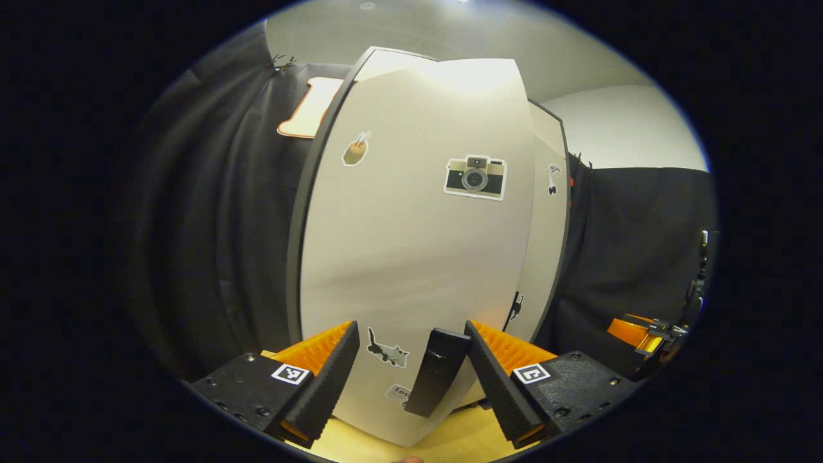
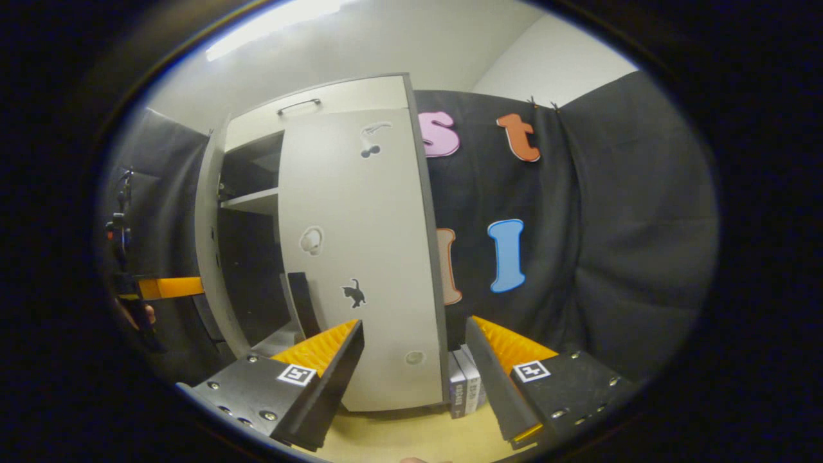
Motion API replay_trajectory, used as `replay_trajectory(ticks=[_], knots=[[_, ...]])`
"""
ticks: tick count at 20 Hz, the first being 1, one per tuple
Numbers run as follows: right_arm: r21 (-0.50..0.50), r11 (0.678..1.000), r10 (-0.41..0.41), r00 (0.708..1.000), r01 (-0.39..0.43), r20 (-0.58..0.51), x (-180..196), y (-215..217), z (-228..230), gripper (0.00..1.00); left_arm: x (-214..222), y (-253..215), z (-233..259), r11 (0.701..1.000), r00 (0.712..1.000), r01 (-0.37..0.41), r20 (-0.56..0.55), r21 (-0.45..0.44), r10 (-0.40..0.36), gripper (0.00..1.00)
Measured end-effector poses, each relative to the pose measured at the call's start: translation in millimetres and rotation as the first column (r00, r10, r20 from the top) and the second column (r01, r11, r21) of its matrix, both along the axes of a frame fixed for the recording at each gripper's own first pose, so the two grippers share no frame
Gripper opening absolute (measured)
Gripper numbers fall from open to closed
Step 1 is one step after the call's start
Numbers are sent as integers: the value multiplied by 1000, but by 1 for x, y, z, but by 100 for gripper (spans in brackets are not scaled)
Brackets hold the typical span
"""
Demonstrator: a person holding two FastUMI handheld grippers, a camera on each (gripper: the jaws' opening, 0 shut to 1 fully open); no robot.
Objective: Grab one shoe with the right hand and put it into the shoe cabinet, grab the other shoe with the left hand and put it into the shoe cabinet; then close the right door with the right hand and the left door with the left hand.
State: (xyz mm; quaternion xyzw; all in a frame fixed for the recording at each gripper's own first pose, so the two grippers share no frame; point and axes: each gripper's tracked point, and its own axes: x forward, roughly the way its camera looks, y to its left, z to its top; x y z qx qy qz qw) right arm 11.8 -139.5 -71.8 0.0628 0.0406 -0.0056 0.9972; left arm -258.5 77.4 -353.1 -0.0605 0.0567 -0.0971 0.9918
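Smooth white left door [image 1: 411, 257] w/ stickers, black handle [image 1: 437, 370] btwn ribbed orange fingers [image 1: 315, 347]

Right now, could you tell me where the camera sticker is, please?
In the left gripper view, the camera sticker sits on the upper right of the left door, above the black handle.

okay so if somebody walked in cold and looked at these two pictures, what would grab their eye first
Most likely the pale cabinet door right in front of the left gripper, with a camera sticker high on it and a black handle between the open orange fingers. In the right gripper view, the right door bears a black cat sticker, with the dark cabinet interior open to its left.
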Motion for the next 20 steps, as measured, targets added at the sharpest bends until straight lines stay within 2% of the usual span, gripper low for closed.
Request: replay_trajectory(ticks=[4,7,8,9,10,20], knots=[[1,997,-72,997,72,11,-12,-30,6,95,17,-13,-2,999,999,35,12,12,-36,99],[-3,993,-117,993,117,15,-19,-46,8,97,29,-22,-6,998,998,61,2,-25,-61,99],[0,992,-126,992,126,17,-22,-51,9,98,32,-25,-8,997,998,69,-1,-41,-69,99],[1,991,-135,991,135,19,-24,-54,8,93,35,-28,-8,996,997,75,-2,-53,-75,99],[-3,989,-145,989,145,21,-27,-56,9,98,34,-28,-9,995,997,79,-3,-57,-79,99],[-20,979,-202,979,202,21,-30,-74,5,98,53,-41,-12,994,995,97,4,-47,-97,99]])
